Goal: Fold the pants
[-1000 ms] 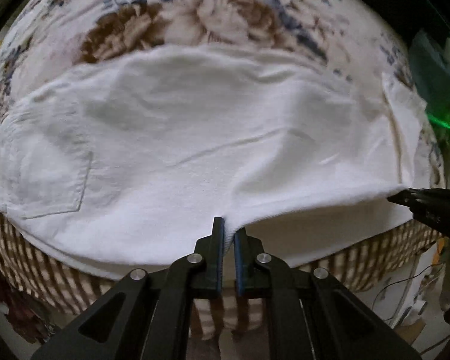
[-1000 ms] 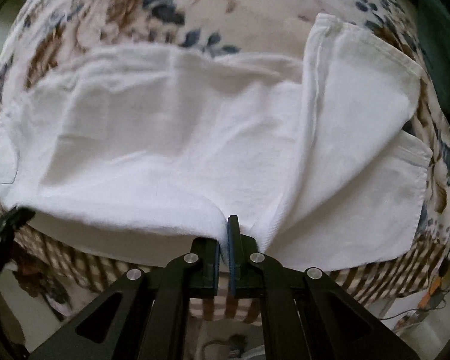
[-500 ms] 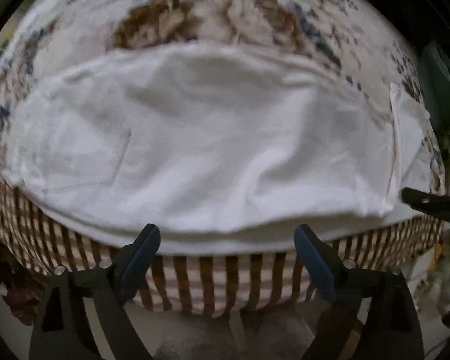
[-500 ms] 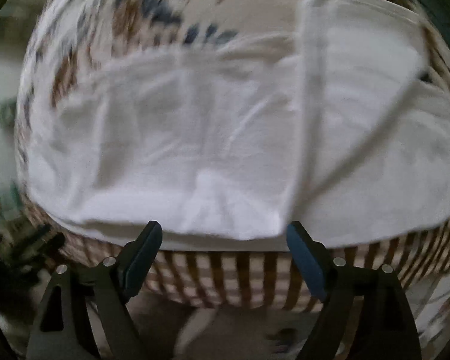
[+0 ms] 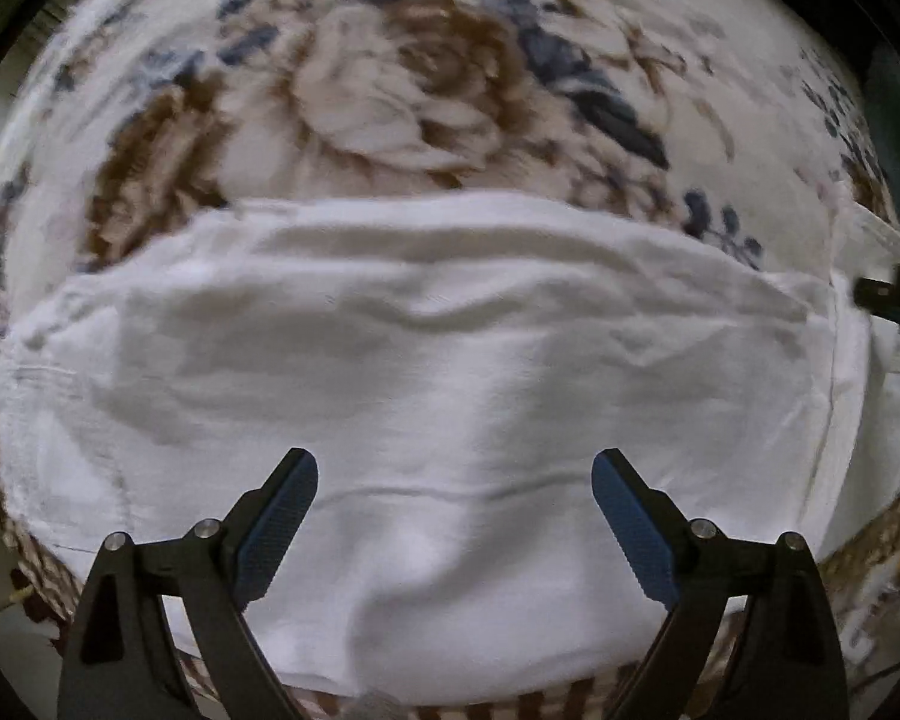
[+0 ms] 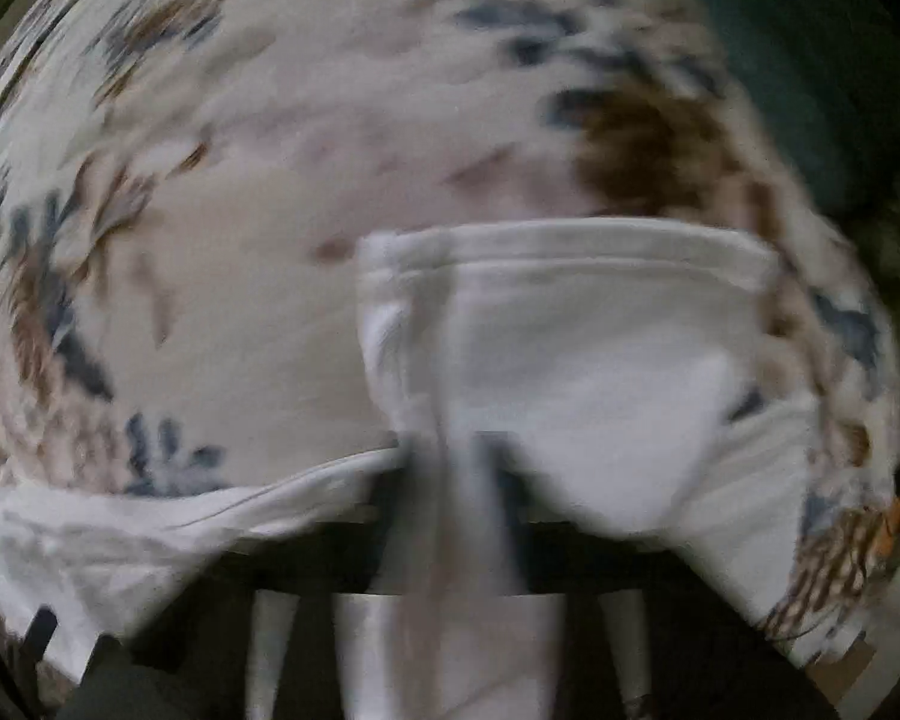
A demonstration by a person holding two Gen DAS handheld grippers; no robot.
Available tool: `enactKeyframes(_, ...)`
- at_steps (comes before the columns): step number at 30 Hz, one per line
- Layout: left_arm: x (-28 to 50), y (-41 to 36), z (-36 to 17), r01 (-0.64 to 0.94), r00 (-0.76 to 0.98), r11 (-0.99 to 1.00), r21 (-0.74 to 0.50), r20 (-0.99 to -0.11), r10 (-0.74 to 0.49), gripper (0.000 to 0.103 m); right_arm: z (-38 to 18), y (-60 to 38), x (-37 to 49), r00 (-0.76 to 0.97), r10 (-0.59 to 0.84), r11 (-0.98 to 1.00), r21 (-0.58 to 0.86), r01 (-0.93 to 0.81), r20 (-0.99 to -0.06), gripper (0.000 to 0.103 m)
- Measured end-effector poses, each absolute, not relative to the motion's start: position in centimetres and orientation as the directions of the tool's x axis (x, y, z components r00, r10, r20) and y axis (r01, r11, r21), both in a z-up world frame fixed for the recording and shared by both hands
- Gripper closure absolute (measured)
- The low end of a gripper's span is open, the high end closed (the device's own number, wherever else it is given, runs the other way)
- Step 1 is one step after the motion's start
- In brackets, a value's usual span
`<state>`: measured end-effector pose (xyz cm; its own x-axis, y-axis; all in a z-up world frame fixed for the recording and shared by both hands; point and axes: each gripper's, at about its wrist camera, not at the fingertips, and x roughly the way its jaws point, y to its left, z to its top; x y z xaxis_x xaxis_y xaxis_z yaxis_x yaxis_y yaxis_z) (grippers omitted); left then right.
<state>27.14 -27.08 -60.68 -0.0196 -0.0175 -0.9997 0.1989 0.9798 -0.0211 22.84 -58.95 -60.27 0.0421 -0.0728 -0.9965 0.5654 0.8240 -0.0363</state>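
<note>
while the white pants [image 5: 426, 372] lie folded lengthwise across the floral bedspread [image 5: 390, 90], my left gripper [image 5: 455, 480] hangs wide and empty above them. my right gripper [image 6: 480, 468], blurred, reads clamped on the leg end; it has just been closing. next fold: lift the end evenly, match the edges. no containers in view.

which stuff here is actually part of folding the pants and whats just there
Part of the job:
- white pants
- left gripper, open above them
- right gripper, blurred, shut; whether it pinches the cloth cannot be told

Just there:
- floral bedspread underneath
- brown striped edge below it
</note>
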Motion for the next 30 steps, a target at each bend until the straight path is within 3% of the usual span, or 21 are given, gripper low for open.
enactKeyframes(5,25.6,-26.4,-61.6,0.149,-0.065,0.985,-0.090,-0.995,-0.081,0.009,-56.0,-65.5,12.0,0.149,-0.058,0.590,0.086,0.803,-0.987,0.099)
enactKeyframes(9,23.8,-26.4,-63.6,0.114,-0.111,0.988,-0.100,-0.990,-0.088,0.009,-58.7,-69.1,3.3,0.102,0.006,0.412,0.095,0.906,-0.995,0.099)
enactKeyframes(13,22.4,-26.8,-64.4,0.151,-0.124,0.984,-0.096,-0.989,-0.078,0.009,-61.4,-68.1,1.1,0.096,0.071,0.416,0.117,0.902,-0.993,0.098)
enactKeyframes(16,22.0,-26.2,-63.3,0.162,-0.091,0.981,-0.102,-0.992,-0.088,0.009,-61.2,-67.8,1.2,0.090,0.102,0.432,0.125,0.893,-0.991,0.085)
enactKeyframes(18,21.6,-25.0,-61.9,0.149,-0.043,0.984,-0.100,-0.995,-0.094,0.009,-60.2,-67.2,1.1,0.121,0.130,0.424,0.166,0.890,-0.984,0.066)
enactKeyframes(19,21.5,-24.1,-61.1,0.134,-0.013,0.986,-0.099,-0.995,-0.098,0.009,-59.4,-67.0,1.1,0.130,0.135,0.423,0.176,0.889,-0.982,0.051)
enactKeyframes(20,21.3,-22.9,-60.2,0.114,0.014,0.988,-0.109,-0.994,-0.111,0.009,-58.4,-66.2,0.5,0.143,0.138,0.429,0.189,0.884,-0.980,0.047)
enactKeyframes(25,20.0,-14.9,-57.6,-0.041,0.080,0.984,-0.174,-0.982,-0.171,0.009,-54.9,-57.8,2.4,0.149,0.240,0.552,0.261,0.792,-0.959,0.047)
enactKeyframes(30,19.1,-4.4,-57.2,-0.228,0.108,0.964,-0.139,-0.987,-0.117,0.009,-57.1,-45.8,4.5,0.142,0.467,0.495,0.391,0.776,-0.873,0.047)
